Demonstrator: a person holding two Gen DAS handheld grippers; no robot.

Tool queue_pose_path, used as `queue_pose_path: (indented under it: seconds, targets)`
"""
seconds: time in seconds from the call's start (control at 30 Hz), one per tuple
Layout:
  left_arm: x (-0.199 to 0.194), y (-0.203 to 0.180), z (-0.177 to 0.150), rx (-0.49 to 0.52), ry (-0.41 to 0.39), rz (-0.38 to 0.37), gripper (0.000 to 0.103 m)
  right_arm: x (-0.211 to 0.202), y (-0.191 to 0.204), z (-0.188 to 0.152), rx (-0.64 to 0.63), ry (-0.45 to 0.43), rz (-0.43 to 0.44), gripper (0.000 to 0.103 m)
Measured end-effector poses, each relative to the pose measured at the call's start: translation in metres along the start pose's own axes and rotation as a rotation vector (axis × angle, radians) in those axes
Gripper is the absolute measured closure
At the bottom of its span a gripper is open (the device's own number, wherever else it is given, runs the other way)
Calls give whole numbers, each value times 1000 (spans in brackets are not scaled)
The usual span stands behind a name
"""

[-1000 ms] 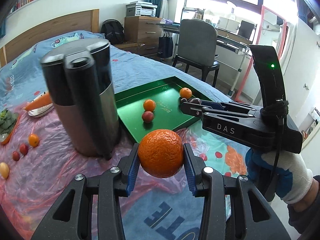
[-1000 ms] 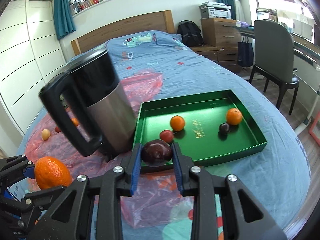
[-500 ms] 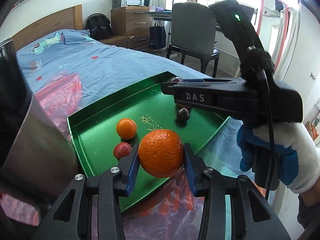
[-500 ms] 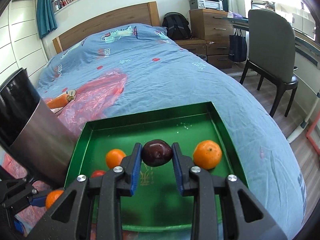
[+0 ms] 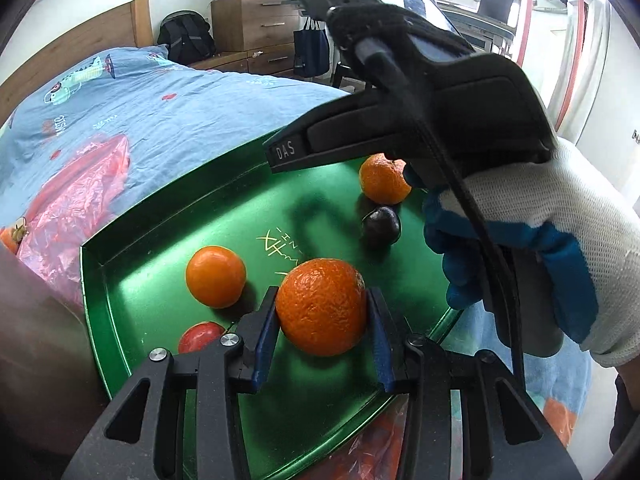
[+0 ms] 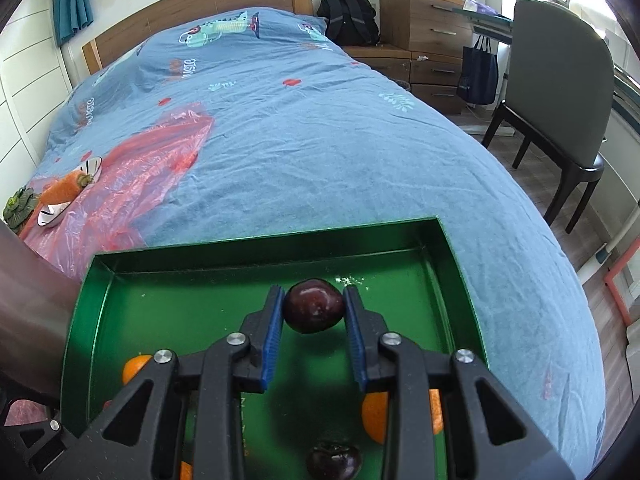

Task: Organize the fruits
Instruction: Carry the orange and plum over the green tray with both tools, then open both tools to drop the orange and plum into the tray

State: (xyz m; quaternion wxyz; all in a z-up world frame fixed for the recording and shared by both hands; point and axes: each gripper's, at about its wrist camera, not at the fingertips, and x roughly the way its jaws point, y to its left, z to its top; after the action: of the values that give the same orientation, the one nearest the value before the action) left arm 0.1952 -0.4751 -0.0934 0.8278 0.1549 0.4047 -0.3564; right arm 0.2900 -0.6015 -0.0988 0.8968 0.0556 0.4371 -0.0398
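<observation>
While my left gripper (image 5: 322, 307) pinches an orange (image 5: 321, 306) above the green tray (image 5: 132, 300), my right gripper (image 6: 314, 311) clamps a dark plum (image 6: 314, 305) over it. Several fruits lie inside.

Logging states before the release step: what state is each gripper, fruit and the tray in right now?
Left gripper: shut on the big orange, over the tray.
Right gripper: shut on a dark plum, over the tray.
Big orange: held, not released.
Dark plum: held, not released.
Green tray: on the bed, holding loose fruit.
Small orange: loose in tray.
Far orange: loose in tray.
Second plum: loose in tray.
Red fruit: loose in tray.
</observation>
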Motion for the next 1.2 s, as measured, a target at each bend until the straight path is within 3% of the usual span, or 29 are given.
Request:
queue_pose_path:
  seconds: [0.27, 0.63, 0.7, 0.77, 0.93, 1.2]
  targets:
    - [6, -4, -12, -5, 29, -3, 66, 19, 5, -4, -43, 74, -41, 92]
    - [9, -4, -10, -5, 48, -1, 66, 23, 7, -4, -55, 94, -57, 92]
    - [12, -2, -3, -5, 53, 1, 66, 23, 7, -4, -55, 94, -61, 86]
    - [11, -4, -2, 2, 53, 6, 65, 21, 8, -3, -59, 84, -67, 65]
    - [2, -6, -1, -1, 36, 18, 60, 9, 11, -2, -61, 52, -63, 42]
    - [-21, -5, 2, -10, 11, 17, 52, -27, 18, -2, -48, -17, -45, 36]
